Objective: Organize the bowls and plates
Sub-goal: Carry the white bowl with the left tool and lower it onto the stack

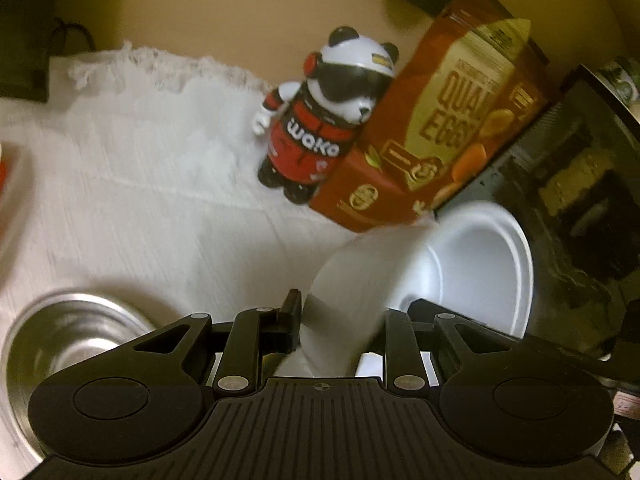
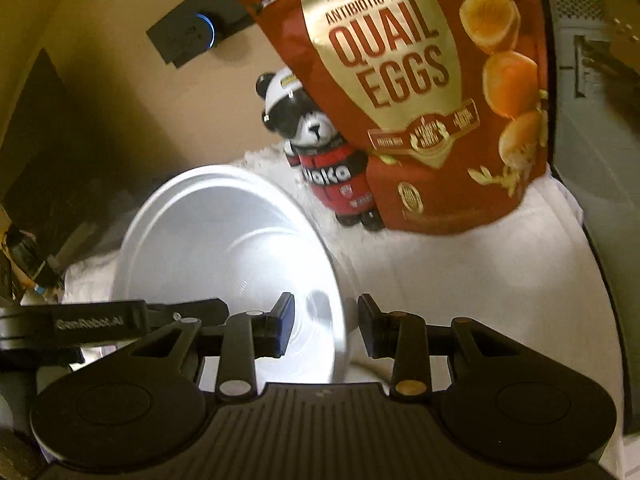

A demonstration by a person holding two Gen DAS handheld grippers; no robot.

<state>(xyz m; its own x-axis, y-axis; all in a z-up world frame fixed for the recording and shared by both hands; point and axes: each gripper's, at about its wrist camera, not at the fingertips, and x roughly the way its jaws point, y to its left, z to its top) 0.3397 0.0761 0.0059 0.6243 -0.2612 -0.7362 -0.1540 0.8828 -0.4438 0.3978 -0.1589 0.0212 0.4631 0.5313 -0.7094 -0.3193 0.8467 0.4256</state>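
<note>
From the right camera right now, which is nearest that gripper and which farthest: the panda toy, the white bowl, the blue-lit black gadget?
1. White bowl: between the right gripper fingers.
2. Panda toy: behind the bowl, beside the quail egg bag.
3. Blue-lit black gadget: upper left, on the wall.

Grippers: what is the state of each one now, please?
Left gripper: closed on the white bowl's rim.
Right gripper: closed on the same bowl's opposite rim.
</note>
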